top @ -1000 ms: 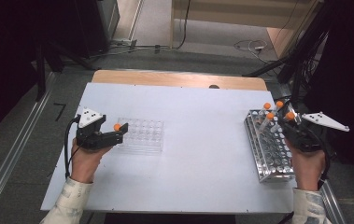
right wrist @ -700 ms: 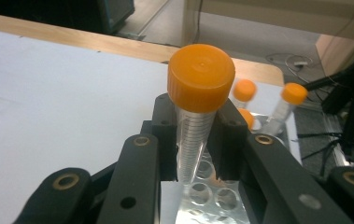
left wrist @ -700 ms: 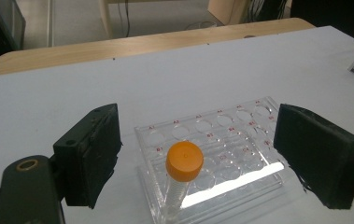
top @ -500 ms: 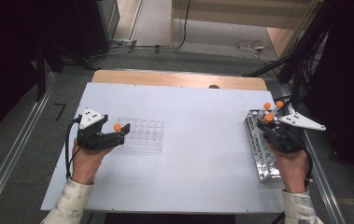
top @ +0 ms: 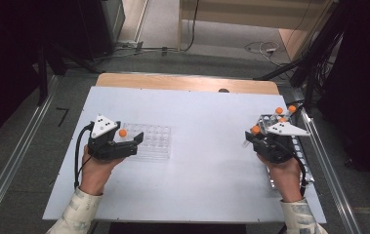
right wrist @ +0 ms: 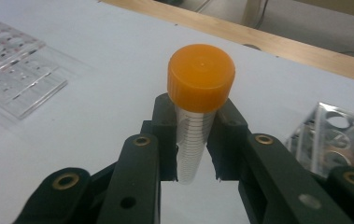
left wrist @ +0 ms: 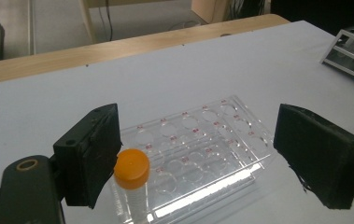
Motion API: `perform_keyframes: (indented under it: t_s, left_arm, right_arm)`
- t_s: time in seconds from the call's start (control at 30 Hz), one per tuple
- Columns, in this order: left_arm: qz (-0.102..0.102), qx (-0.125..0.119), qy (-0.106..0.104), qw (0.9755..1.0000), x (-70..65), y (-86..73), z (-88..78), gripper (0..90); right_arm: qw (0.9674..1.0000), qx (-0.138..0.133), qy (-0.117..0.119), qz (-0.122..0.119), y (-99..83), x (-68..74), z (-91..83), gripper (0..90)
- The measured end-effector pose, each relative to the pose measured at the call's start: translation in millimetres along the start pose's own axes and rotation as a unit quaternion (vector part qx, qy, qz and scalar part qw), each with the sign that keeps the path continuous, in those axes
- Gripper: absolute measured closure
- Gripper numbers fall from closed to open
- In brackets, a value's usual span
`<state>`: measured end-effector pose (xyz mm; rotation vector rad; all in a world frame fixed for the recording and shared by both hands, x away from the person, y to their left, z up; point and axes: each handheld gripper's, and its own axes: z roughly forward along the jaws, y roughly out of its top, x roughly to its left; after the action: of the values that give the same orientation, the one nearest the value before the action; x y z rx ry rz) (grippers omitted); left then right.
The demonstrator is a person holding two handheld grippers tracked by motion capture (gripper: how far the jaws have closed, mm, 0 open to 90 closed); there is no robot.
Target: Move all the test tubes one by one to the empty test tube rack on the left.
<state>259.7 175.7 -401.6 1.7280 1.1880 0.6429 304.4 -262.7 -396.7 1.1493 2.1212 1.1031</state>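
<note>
Right gripper [right wrist: 195, 172] clamps a capped tube [right wrist: 198, 112]; left gripper [left wrist: 202, 154] gapes empty over the rack [left wrist: 198, 149], whose tube [left wrist: 131, 182] it could topple.

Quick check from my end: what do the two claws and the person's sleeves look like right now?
Both the left claw and the right claw are black, each topped by a grey three-cornered plate with dark dots. A black cable trails from each. Both sleeves are pale with a faint pattern.
</note>
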Motion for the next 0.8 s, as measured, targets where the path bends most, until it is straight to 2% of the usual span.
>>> perform_keyframes:
  t_s: [0.17, 0.2, 0.5, 0.67, 0.8]
  left_arm:
    - [0.003, -0.001, -0.022, 0.9998, -9.3, 1.1, 1.0, 15.3]
    - [0.007, -0.001, -0.025, 0.9997, -11.5, 1.3, 1.2, 15.3]
    - [0.029, 0.004, -0.049, 0.9984, -32.3, 1.5, 4.3, 15.3]
    - [0.040, 0.006, -0.061, 0.9973, -41.7, 1.0, 5.4, 15.3]
    - [0.040, 0.006, -0.077, 0.9962, -47.5, 0.5, 6.9, 15.4]
  right_arm:
    - [0.9996, 0.002, 0.024, -0.011, 0.9, 14.1, 5.6, 72.2]
    - [0.9993, 0.003, 0.032, -0.021, 0.9, 21.9, 9.0, 72.2]
    - [0.9976, 0.009, 0.061, -0.033, 1.5, 40.4, 16.8, 72.2]
    - [0.9955, 0.017, 0.078, -0.052, 0.4, 55.9, 22.7, 72.2]
    - [0.9937, 0.018, 0.091, -0.064, 0.3, 66.5, 27.9, 72.2]
